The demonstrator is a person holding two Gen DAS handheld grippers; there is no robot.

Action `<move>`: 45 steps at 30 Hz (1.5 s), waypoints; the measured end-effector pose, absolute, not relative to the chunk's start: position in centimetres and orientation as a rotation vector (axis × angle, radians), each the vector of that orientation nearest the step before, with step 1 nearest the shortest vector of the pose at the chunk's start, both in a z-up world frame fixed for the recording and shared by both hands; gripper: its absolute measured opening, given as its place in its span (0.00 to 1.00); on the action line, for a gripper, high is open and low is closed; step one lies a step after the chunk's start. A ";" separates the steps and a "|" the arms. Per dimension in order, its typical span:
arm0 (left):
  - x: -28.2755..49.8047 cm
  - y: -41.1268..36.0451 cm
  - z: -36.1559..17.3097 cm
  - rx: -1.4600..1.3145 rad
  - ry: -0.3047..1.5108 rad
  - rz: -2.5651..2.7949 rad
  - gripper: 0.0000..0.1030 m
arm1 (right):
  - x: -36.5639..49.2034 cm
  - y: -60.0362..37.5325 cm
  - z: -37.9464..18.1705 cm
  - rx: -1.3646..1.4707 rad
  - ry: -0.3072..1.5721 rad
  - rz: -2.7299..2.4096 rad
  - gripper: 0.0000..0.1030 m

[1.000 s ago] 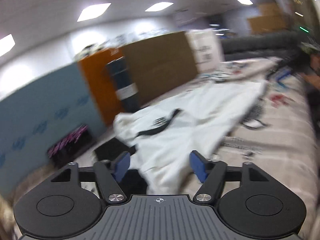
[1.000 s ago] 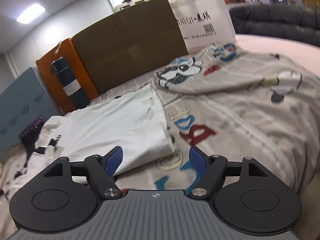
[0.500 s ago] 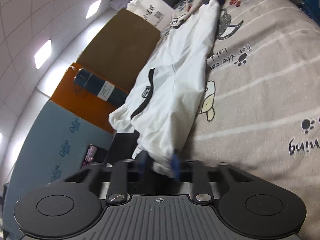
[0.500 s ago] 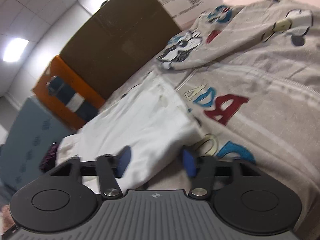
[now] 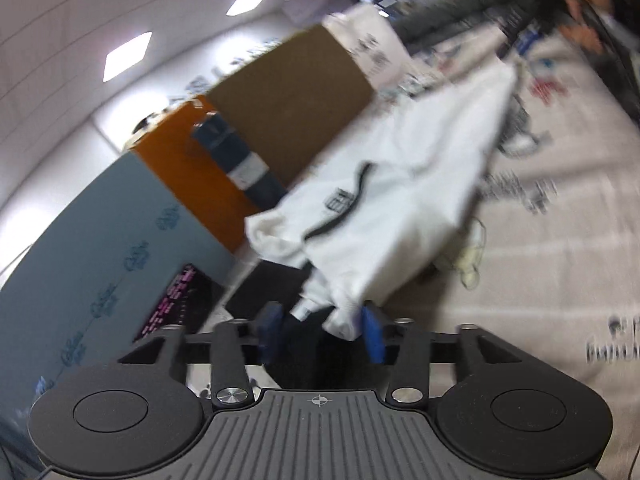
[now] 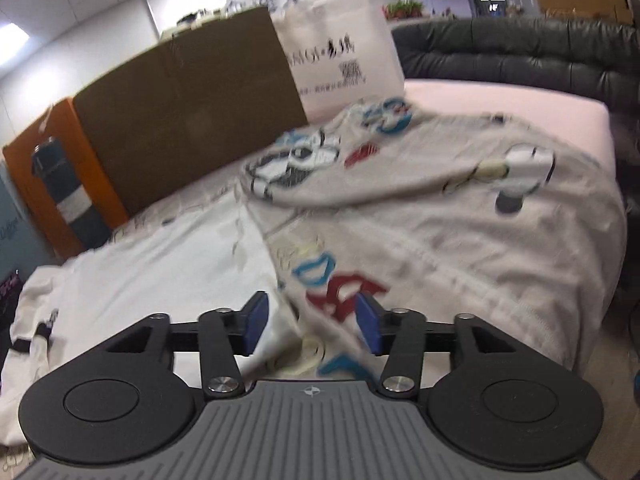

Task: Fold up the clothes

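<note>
I see the white garment [image 5: 400,208] with black trim spread crumpled on the printed bedspread [image 6: 460,232], along its left edge.

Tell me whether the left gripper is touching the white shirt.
Touching. In the left wrist view, a bunched corner of the white shirt lies against the right blue fingertip of the left gripper; jaws stand apart.

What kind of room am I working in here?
Probably an office or lab with a bed set up: panel ceiling lights, a cartoon-print grey bedsheet, a black leather sofa and a brown cardboard sheet.
</note>
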State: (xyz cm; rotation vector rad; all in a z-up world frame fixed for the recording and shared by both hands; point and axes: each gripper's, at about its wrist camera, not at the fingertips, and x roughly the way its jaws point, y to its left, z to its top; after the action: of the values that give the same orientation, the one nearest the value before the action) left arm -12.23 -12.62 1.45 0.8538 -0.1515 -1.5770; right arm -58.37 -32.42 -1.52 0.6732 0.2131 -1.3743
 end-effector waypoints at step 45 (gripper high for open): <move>-8.9 -41.2 3.4 0.228 0.329 -1.739 0.06 | -46.8 -50.1 -4.2 1.194 -0.039 -0.788 0.81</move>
State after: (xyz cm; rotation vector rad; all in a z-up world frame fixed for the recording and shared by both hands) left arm -8.89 -41.20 3.38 0.2281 0.3288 -1.7389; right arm -46.84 -50.05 -4.22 1.1936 -0.0389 -0.7878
